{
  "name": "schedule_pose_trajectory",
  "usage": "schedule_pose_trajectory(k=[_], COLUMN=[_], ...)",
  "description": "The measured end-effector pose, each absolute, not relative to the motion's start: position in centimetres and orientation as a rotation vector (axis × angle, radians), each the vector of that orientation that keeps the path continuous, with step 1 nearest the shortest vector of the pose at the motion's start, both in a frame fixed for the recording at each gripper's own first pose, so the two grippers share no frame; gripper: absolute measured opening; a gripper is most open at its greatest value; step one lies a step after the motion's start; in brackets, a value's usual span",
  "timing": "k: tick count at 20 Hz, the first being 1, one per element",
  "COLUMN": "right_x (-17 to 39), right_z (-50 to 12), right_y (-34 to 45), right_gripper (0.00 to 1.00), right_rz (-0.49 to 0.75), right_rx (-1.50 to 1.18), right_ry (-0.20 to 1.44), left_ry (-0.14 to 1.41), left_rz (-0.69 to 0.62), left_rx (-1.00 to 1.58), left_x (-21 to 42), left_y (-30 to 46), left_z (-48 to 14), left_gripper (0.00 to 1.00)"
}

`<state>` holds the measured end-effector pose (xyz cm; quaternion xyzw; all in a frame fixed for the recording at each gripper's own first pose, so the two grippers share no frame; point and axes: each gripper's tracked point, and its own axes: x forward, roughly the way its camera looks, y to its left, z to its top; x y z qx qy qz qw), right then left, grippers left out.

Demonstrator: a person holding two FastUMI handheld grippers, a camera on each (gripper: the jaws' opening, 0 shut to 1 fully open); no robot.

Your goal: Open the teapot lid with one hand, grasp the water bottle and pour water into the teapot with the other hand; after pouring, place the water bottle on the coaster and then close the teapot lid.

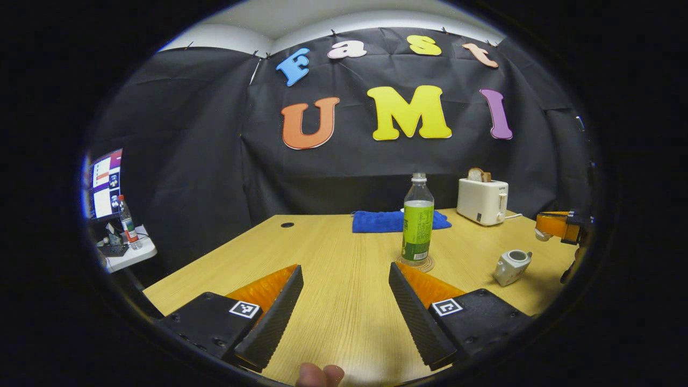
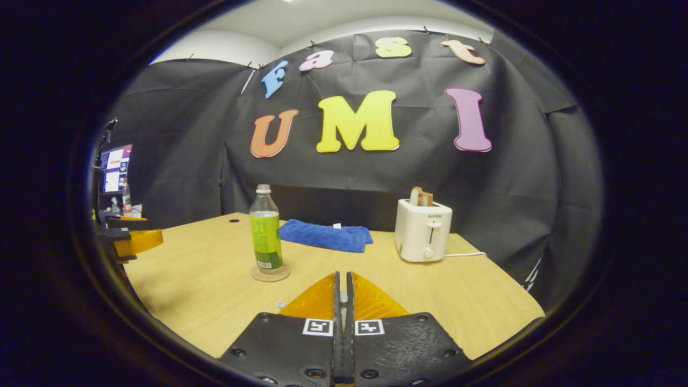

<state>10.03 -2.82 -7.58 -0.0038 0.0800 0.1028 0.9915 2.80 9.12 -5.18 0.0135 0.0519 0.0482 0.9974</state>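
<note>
Standing upright on the coaster (image 1: 415, 264), water bottle (image 1: 417, 223); left tool (image 1: 344, 301) spread, right tool (image 2: 342, 301) pressed together.

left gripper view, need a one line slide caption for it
Open left tongs face the water bottle standing on its coaster, with the lidless teapot at right on the wooden table.

1. Left gripper view: low over the near edge of the surface (image 1: 333, 242), facing the far wall; water bottle (image 1: 418, 220) mid-distance, right of centre.
2. Right gripper view: low, further right, facing the far wall; bottle left of centre.
3. Shared: bottle, blue towel (image 1: 395, 221), toaster (image 2: 423, 230).
</note>
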Motion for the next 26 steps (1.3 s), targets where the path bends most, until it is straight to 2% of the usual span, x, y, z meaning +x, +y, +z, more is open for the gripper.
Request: schedule_pose_trajectory(k=[8, 26], right_x=[11.7, 11.9], right_z=[-9.8, -11.4], right_y=[0.3, 0.6], right_gripper=[0.0, 0.0], right_rz=[0.276, 0.266], right_rx=[-0.022, -0.02], right_ry=[0.201, 0.221], left_ry=[0.083, 0.083], left_rz=[0.131, 0.116], left_rx=[0.031, 0.035], left_x=[0.5, 0.7], left_y=[10.2, 9.8], left_z=[-4.9, -4.6], left_gripper=[1.0, 1.0])
